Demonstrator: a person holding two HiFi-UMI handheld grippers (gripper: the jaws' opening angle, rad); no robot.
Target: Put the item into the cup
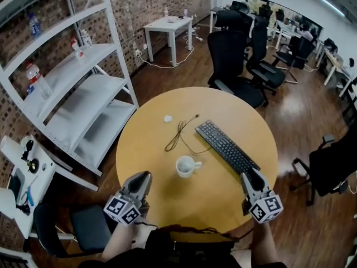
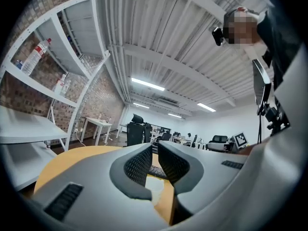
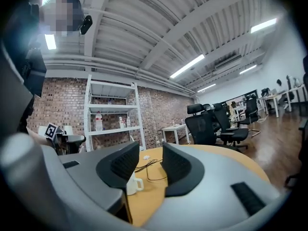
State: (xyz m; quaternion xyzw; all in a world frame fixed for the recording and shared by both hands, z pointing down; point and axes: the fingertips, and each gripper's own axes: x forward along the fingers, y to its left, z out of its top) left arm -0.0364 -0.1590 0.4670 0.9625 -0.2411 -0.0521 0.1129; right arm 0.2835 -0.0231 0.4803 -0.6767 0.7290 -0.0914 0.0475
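A white cup (image 1: 187, 166) with its handle to the right stands near the middle of the round wooden table (image 1: 145, 149). A small white item (image 1: 167, 118) lies at the far left of the table top, well apart from the cup. My left gripper (image 1: 144, 177) is at the near left edge, its jaws a narrow slit apart with nothing between them; through that slit in the left gripper view (image 2: 155, 148) shows the cup (image 2: 155, 187). My right gripper (image 1: 247, 176) is at the near right edge, open and empty. The right gripper view (image 3: 150, 150) looks towards the cup (image 3: 131, 184) and the item (image 3: 146, 157).
A black keyboard (image 1: 226, 147) lies at a slant right of the cup, and a thin black cable (image 1: 181, 132) loops beyond it. A white shelf rack (image 1: 83, 94) stands to the left. Black office chairs (image 1: 234, 60) stand behind the table, and a white side table (image 1: 167, 25) is further back.
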